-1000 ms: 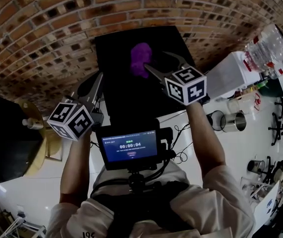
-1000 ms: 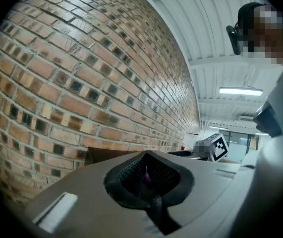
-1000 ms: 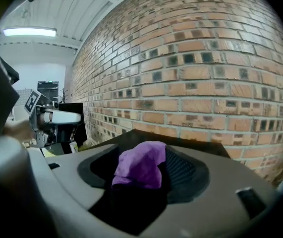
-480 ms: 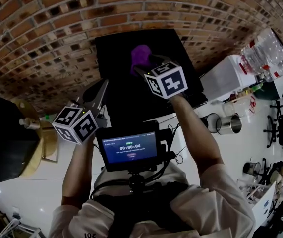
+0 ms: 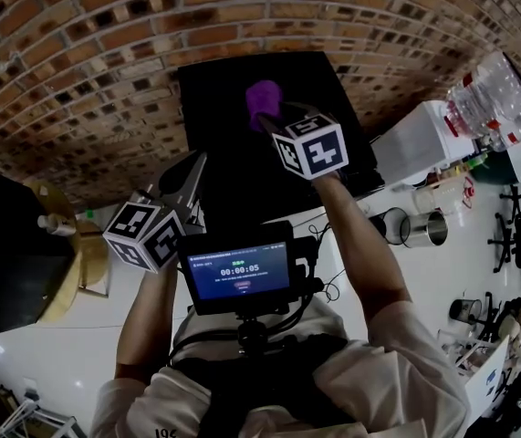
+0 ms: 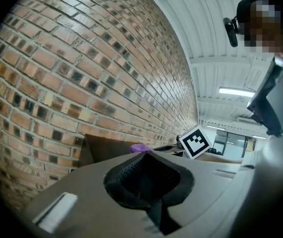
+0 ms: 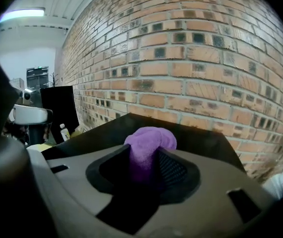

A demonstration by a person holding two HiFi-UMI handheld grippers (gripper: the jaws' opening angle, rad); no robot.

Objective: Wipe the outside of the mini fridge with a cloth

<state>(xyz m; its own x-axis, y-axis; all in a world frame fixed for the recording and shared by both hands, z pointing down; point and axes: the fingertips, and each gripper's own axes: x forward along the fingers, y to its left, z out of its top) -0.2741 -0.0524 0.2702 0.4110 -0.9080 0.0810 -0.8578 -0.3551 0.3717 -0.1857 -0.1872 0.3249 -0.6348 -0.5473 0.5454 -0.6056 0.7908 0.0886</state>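
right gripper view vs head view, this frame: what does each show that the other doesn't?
Only the right gripper view: close up, the right gripper with its jaws, which have just been closing, pinching the purple cloth, which bulges out past their tips; also a ceiling light at upper left.
Only the head view: the left gripper, jaws together with nothing in them, and the screen on the person's chest rig.
Both: the cloth lying on top of the black mini fridge, with the brick wall behind it.
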